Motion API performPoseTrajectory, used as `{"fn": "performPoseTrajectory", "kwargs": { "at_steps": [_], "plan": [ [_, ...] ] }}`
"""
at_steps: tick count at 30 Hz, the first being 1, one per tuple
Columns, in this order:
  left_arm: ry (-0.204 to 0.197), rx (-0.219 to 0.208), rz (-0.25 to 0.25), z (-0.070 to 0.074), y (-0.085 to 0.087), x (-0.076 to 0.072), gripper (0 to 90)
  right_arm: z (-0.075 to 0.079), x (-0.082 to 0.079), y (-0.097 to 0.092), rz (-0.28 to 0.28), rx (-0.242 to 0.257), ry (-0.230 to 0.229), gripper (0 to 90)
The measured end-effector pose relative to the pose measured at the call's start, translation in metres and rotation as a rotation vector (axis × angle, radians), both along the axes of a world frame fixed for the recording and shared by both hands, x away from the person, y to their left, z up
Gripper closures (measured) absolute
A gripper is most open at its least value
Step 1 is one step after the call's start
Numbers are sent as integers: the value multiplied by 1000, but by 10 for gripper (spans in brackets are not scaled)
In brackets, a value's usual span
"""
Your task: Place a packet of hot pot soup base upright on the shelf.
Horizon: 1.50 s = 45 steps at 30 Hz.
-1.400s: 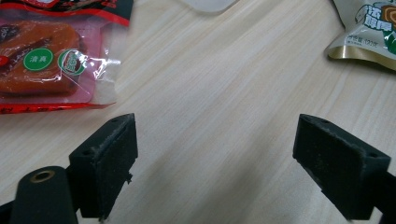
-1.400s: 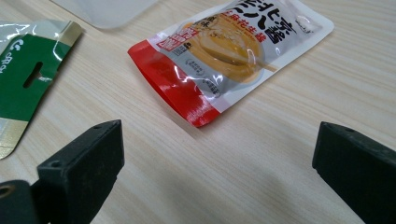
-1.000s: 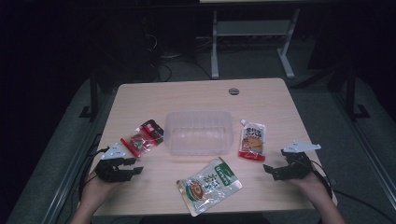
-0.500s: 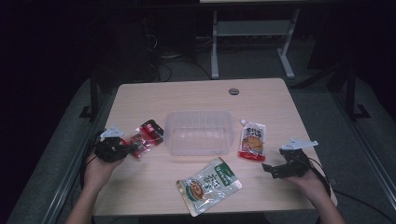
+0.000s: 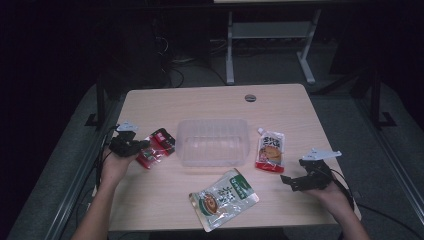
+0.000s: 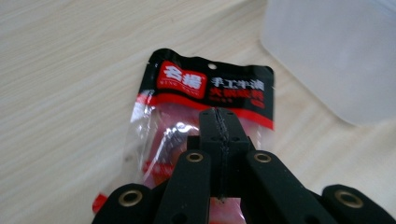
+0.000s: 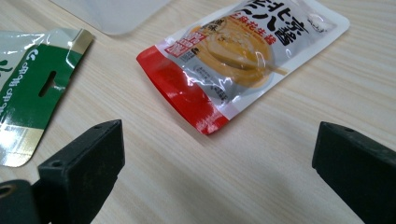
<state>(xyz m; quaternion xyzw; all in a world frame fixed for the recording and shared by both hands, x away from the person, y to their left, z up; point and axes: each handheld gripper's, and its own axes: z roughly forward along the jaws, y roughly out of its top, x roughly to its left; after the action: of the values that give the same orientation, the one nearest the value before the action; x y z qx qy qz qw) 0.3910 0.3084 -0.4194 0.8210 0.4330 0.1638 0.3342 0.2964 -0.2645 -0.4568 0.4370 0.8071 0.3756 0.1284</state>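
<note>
A red and black snack packet [image 5: 159, 146] [image 6: 187, 86] lies flat left of a clear plastic container [image 5: 212, 141] [image 6: 336, 56]. My left gripper [image 5: 141, 146] [image 6: 219, 122] is shut, jaws pressed together, with its tips over the packet's middle; I cannot tell whether they pinch the film. A white and red sauce pouch [image 5: 270, 151] [image 7: 233, 56] lies right of the container. My right gripper [image 5: 292, 174] [image 7: 217, 144] stands open at the right front, jaws wide apart and nothing between them, aimed at that pouch. A green pouch [image 5: 225, 197] [image 7: 37, 88] lies near the front edge.
Everything rests on a light wooden table [image 5: 200, 105] with a round cable hole [image 5: 250, 97] near its far edge. White stand legs [image 5: 230, 55] and dark floor lie beyond it. Cables trail off both sides of the table.
My left gripper has moved from the front left edge toward the red packet and now lies over it. The packet has not shifted. The right gripper has stayed put.
</note>
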Motion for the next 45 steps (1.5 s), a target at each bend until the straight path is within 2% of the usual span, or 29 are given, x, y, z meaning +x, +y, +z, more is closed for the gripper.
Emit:
{"fn": "performPoseTrajectory", "kwargs": {
  "at_steps": [2,4,9,12,16,20,22,23,27,29,32,37,38,40,45],
  "plan": [
    [-3,-15,10,-4,1,7,898,-1,1,2,6,-4,1,22],
    [15,14,18,-8,2,14,898,-2,1,3,12,-10,11,22],
    [7,18,35,-14,1,31,898,-3,1,2,11,-9,17,23],
    [21,25,50,-24,1,37,898,-3,1,1,9,-4,18,23],
    [31,0,51,-26,3,37,898,-4,1,-1,15,-10,16,23],
    [49,-13,13,-25,4,34,898,-4,0,-2,9,-5,14,23],
    [51,-7,-4,-24,3,32,899,-4,-1,-1,4,-5,20,23],
    [54,-19,-11,-24,2,32,898,-4,-1,-1,3,-4,22,23],
    [68,-10,-48,-23,-2,28,898,-3,-2,-1,6,-4,17,23],
    [64,0,-61,-23,-4,26,898,-3,-1,-2,8,-6,9,23],
    [53,-14,-68,-23,-4,23,898,-3,-1,-2,5,-6,15,23],
    [31,-10,-40,-17,3,28,898,-3,-1,-1,12,-9,10,23],
    [19,-12,-25,-17,6,30,898,-3,-1,-1,12,-10,11,23],
    [19,-19,-6,-19,10,32,898,-4,-1,0,10,-9,19,23],
    [55,-9,39,-27,21,36,898,-5,-1,0,9,-8,24,23]
  ]
}}
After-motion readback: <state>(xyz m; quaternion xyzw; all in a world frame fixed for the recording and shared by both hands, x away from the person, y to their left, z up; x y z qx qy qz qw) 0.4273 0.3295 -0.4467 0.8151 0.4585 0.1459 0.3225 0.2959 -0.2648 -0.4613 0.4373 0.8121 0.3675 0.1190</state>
